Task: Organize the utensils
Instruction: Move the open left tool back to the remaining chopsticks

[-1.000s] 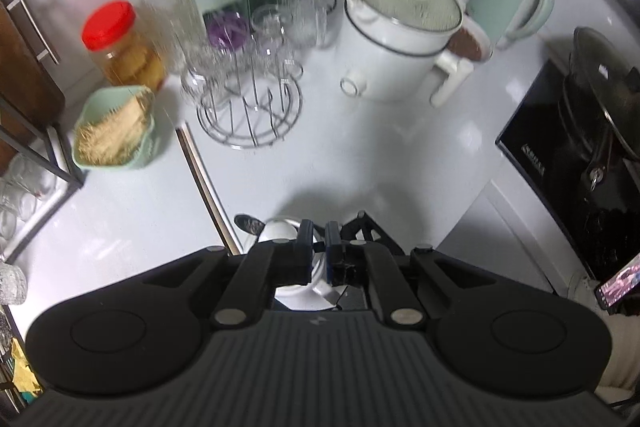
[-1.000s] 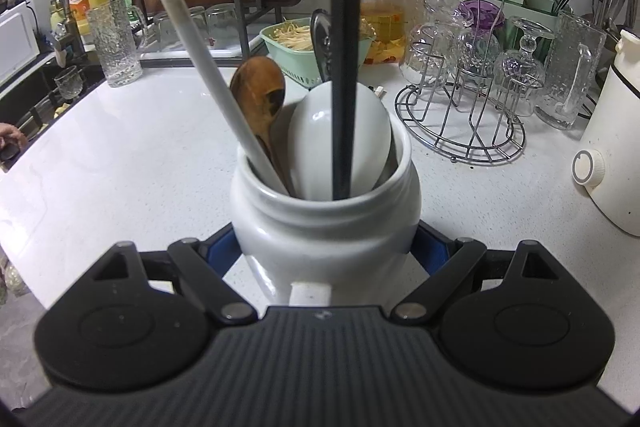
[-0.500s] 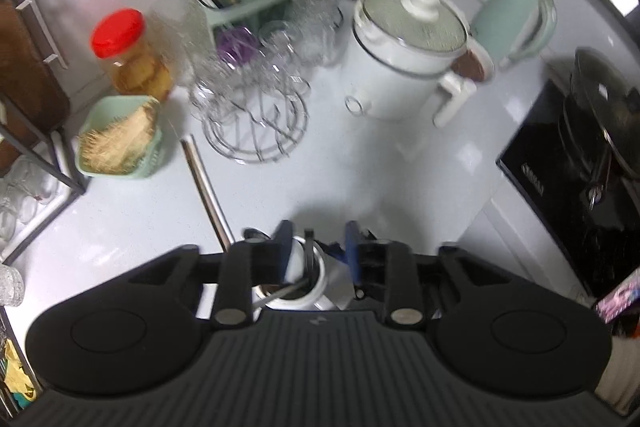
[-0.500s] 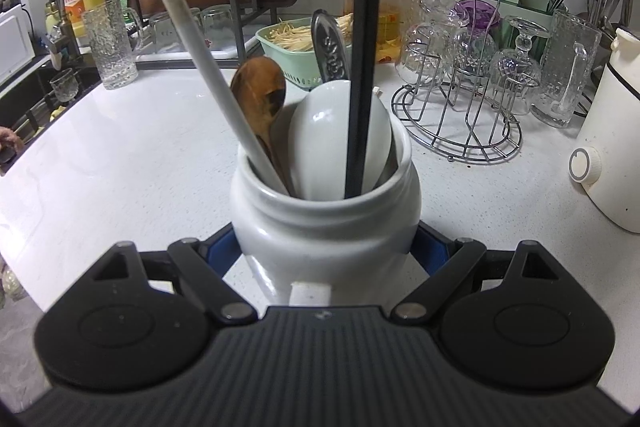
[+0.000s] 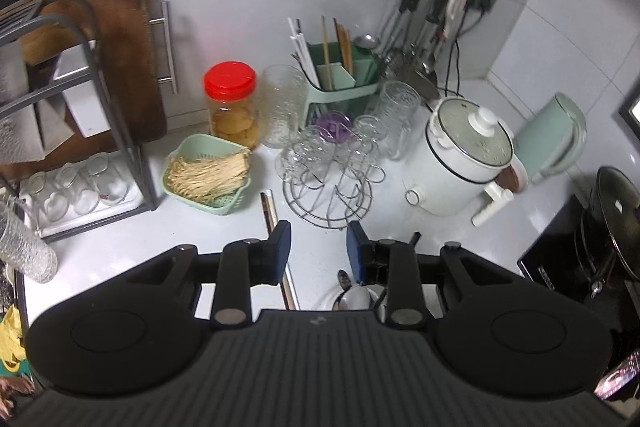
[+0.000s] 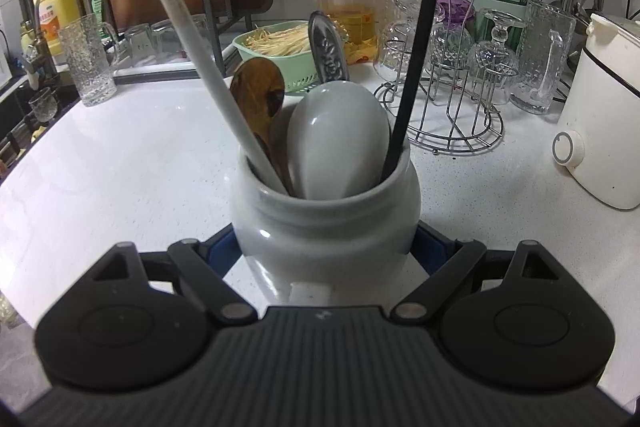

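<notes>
A white ceramic jar (image 6: 326, 223) stands on the white counter, and my right gripper (image 6: 326, 247) is shut on it, blue pads pressed to both sides. In the jar stand a long pale handle (image 6: 188, 43), a wooden spoon (image 6: 260, 95), a white ladle (image 6: 338, 139), a patterned metal handle (image 6: 328, 51) and a thin black handle (image 6: 416, 59) that leans on the right rim. My left gripper (image 5: 318, 239) hangs above, open with nothing between its fingers. In the left wrist view the jar (image 5: 356, 297) sits low, partly hidden behind that gripper.
A wire rack of glasses (image 6: 444, 99) stands behind the jar, with a green basket of sprouts (image 6: 280, 47) and a red-lidded jar (image 6: 346, 3). A white cooker (image 6: 604, 131) is on the right, a green chopstick caddy (image 5: 340, 83) at the back, and a black stove (image 5: 580, 259) at the far right.
My left gripper opened, let go of the black-handled utensil and rose away from the jar. The black handle now leans to the right. The right gripper kept still.
</notes>
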{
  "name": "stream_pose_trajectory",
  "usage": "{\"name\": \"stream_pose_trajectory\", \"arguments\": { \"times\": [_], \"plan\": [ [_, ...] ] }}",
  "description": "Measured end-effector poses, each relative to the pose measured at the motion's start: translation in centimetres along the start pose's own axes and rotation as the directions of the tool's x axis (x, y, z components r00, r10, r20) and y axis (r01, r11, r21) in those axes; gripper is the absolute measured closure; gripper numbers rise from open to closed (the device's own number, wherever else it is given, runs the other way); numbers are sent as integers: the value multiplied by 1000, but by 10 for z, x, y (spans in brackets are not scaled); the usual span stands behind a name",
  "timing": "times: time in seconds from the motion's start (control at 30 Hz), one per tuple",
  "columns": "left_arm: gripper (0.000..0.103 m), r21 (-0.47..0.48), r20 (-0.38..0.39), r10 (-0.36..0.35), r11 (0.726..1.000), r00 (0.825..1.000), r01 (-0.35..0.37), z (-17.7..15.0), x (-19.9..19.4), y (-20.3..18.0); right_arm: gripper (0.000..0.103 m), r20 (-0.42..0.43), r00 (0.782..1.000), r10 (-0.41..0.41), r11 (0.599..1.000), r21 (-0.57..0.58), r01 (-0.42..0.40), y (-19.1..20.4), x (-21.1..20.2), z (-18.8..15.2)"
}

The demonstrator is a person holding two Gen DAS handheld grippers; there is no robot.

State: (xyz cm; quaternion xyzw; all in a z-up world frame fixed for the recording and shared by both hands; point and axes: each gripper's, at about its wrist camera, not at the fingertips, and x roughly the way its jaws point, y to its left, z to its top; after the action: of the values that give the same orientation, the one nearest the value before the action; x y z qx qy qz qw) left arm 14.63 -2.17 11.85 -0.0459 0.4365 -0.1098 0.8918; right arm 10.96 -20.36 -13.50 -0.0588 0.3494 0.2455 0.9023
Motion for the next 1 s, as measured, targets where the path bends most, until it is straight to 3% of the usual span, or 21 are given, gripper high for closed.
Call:
{"name": "stream_pose_trajectory", "arguments": {
  "times": [0.37,0.67,0.8,1.0],
  "plan": [
    [68,-113,78,75,991,994,-66,-54,5,45,12,13,999,-34,999,36,34,-4,3,0],
    [68,-233,45,62,971,997,-50,-96,51,88,12,12,998,-69,996,65,68,-13,5,2],
    [68,-191,0,99,977,995,-97,-106,76,92,12,10,996,-84,993,82,83,-17,4,1],
    [67,-162,-28,49,985,998,-53,-115,106,93,12,8,993,-115,988,105,114,-20,3,1]
  ]
}}
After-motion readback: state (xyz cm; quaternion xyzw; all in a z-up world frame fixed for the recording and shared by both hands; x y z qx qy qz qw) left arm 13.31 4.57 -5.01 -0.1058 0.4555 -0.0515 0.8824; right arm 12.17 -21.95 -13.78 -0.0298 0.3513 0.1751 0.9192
